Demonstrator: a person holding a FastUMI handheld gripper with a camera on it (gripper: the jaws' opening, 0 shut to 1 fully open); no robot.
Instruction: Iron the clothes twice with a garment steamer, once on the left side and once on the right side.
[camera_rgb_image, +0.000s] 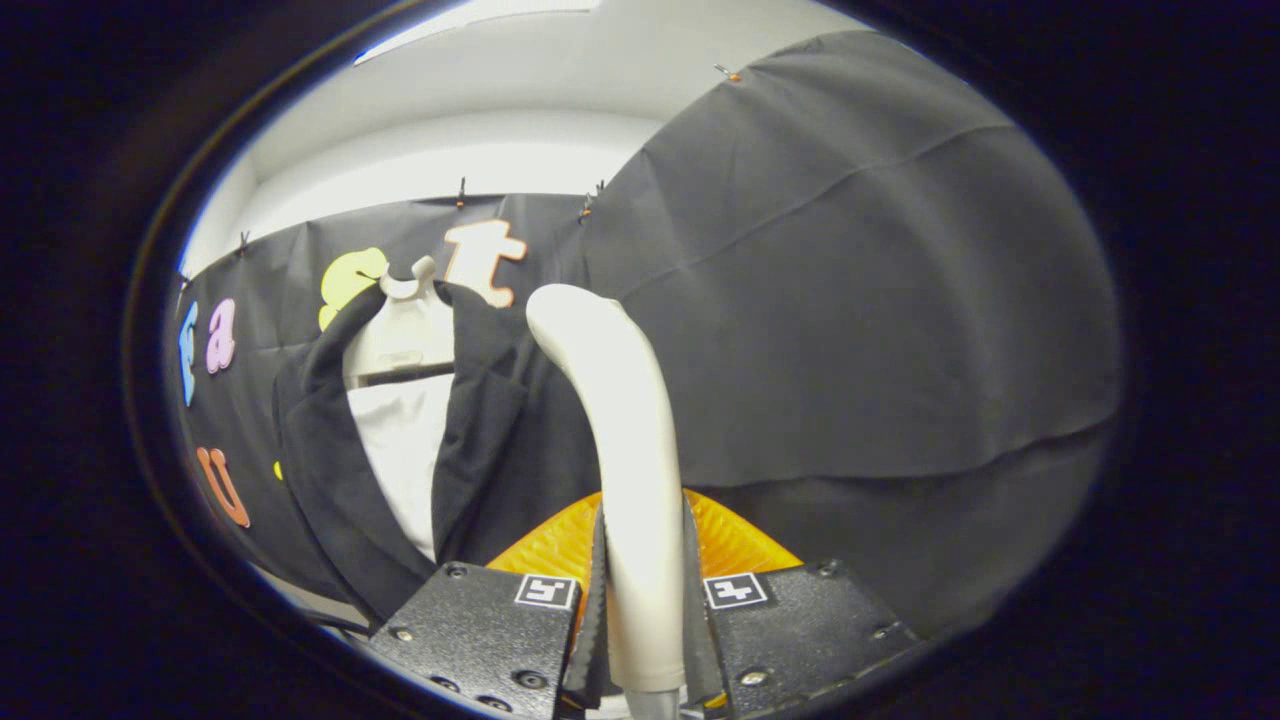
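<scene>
My gripper (645, 610) clamped on steamer (625, 450) handle, both fingers pressing its sides. Handle long axis runs straight up lower centre of frame, tip curving up-left toward dark jacket (330, 470) on hanger (405, 310), left of centre.

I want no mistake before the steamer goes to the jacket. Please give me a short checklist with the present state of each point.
1. Gripper shut on the cream curved plastic steamer handle: ok.
2. Handle sits between both fingers: ok.
3. Dark jacket on the white hanger, beyond the fingers: ok.
4. Jacket front open over the white inner cloth: ok.
5. Steamer head touches the jacket: cannot tell.
6. Steam is on: cannot tell.
</scene>
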